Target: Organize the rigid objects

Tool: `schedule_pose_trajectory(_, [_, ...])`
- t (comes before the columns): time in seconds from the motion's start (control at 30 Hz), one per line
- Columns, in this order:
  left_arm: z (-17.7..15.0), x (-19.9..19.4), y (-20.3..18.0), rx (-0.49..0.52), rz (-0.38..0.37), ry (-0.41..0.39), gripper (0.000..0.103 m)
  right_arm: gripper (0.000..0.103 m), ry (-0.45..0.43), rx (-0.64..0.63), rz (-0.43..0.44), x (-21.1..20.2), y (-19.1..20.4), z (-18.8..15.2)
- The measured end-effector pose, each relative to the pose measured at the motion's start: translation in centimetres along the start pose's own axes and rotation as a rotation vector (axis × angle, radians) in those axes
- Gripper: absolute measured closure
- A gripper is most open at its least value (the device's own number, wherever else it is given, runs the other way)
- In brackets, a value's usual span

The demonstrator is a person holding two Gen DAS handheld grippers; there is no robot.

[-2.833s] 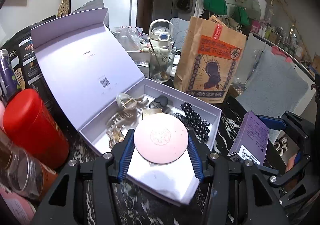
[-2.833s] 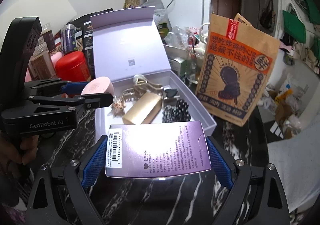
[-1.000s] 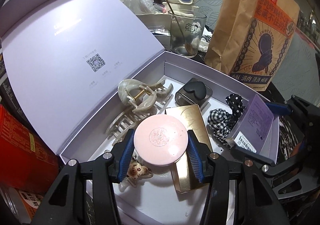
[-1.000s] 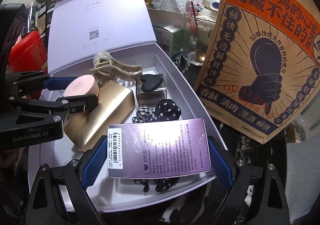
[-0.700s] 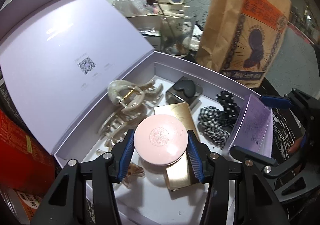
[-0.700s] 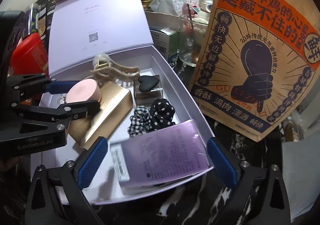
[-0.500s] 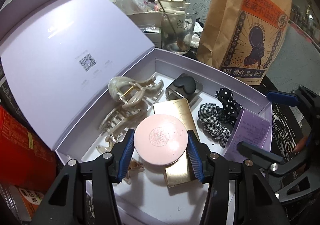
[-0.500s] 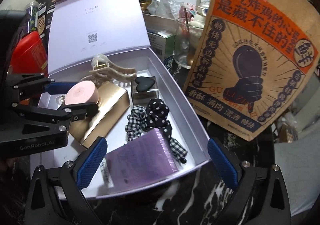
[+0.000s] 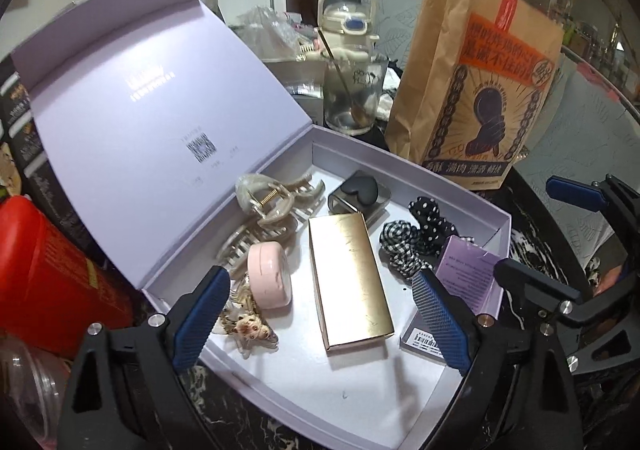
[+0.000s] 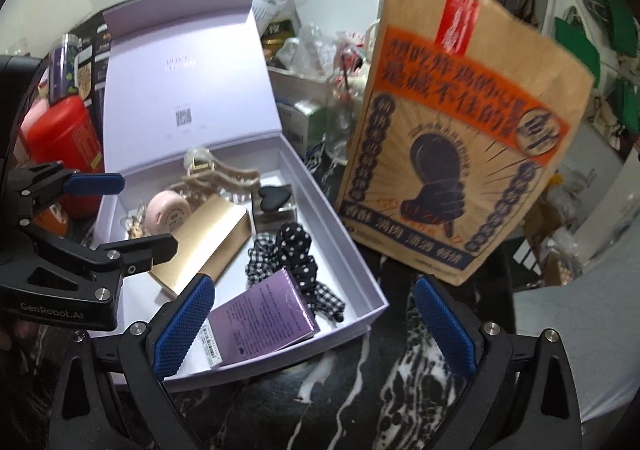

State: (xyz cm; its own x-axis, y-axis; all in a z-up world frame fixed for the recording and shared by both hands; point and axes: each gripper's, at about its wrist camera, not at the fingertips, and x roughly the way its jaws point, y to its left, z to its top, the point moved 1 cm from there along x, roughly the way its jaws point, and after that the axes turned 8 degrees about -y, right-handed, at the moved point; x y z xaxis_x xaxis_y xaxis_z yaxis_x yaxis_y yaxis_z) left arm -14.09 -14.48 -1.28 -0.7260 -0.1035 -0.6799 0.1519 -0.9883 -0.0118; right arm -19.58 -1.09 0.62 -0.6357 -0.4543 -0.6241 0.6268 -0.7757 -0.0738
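1. Risk: the pink compact (image 9: pixel 269 274) sits tilted on edge against the hair claw (image 9: pixel 267 205) inside the box (image 9: pixel 408 165); a bump could roll it.
2. Purple carton (image 10: pixel 264 317) leans on the scrunchies (image 10: pixel 294 250), may slide.
3. Left gripper (image 9: pixel 320 324) and right gripper (image 10: pixel 314 326): jaws wide apart, empty.
4. Earlier both were clamped on compact and carton; now released into the box.

Both views are fisheye pictures with black corners, and straight edges bow toward the rim. Indoor light falls from above and is fairly even. It leaves a soft white glare on the open box lid (image 9: pixel 152 121) and a dull sheen on the gold box (image 9: pixel 348 274). Shadows inside the box are short and soft. In the right wrist view the paper bag (image 10: pixel 460 137) is smeared by motion blur.
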Motion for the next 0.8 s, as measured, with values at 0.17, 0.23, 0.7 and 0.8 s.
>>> schedule_pose_trajectory(0.17, [0.5,-2.1,-0.2,0.001,0.016,-0.036,0.009,0.001,-0.028,-0.001,-0.014,-1.1,-0.1,0.7])
schedule_pose_trajectory(0.23, [0.7,-3.1,-0.2,-0.003,0.031,-0.047,0.009,0.001,-0.037,0.008,-0.010,-1.8,-0.1,1.0])
schedule_pose_trajectory(0.7, [1.4,-10.7,-0.7,0.001,0.119,-0.169,0.009,0.001,-0.081,0.051,-0.056,-7.4,0.3,2.7])
schedule_pose_trajectory(0.8, [1.1,-12.1,-1.1,0.003,0.117,-0.182,0.009,0.001,-0.080,0.048,-0.072,-8.7,0.7,2.5])
